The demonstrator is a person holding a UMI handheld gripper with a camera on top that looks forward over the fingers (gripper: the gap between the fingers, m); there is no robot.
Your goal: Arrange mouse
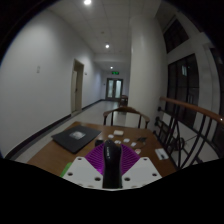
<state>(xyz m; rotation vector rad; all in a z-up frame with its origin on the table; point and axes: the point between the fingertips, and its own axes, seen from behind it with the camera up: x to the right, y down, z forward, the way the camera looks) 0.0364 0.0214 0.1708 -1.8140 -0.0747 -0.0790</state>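
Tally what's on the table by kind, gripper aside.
Mouse, dark, between the gripper fingers: 1
Dark flat item on the table, beyond the fingers: 1
Small white pieces, too small to identify: about 3
Total: about 5

Wooden table (60,158), dark pad (76,138), chair (126,117)

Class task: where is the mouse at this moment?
In the gripper view, the dark mouse sits between the gripper fingers against their purple pads, above the wooden table, with a dark flat mat beyond it to the left.
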